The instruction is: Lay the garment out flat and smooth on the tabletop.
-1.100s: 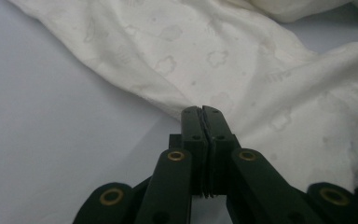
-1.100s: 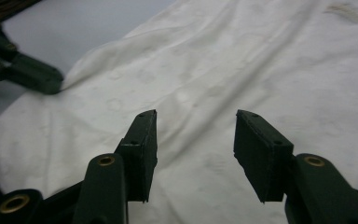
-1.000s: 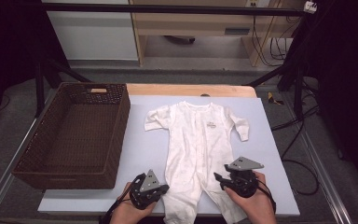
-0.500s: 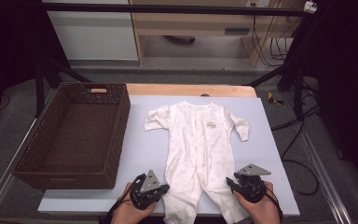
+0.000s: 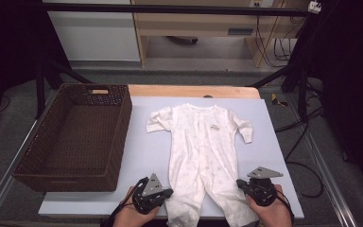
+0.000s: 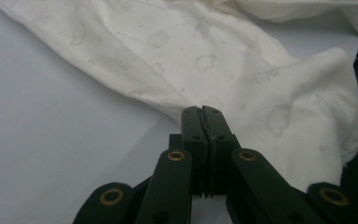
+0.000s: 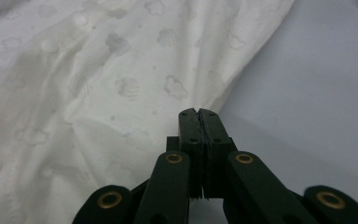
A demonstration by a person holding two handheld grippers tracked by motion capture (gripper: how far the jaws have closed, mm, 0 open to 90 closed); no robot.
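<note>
1. A pale grey tabletop carries everything; a wooden strip runs along its far edge.
2. A dark brown wicker basket sits on the left side of the tabletop, open and with nothing inside it, well apart from the garment's body.
3. A white baby sleepsuit lies flat in the middle, face up, sleeves spread. Its long axis runs far to near: collar at the far end, two legs pointing toward the person.
4. The right claw rests at the outer edge of the right leg. In the right gripper view its jaws are pressed together, with the fabric edge just beyond the tips; no cloth shows between them.
5. The left claw rests at the outer edge of the left leg, jaws likewise together, cloth just ahead.
6. Each hand is nearest its own leg cuff; nothing stands between claw and cloth.
</note>
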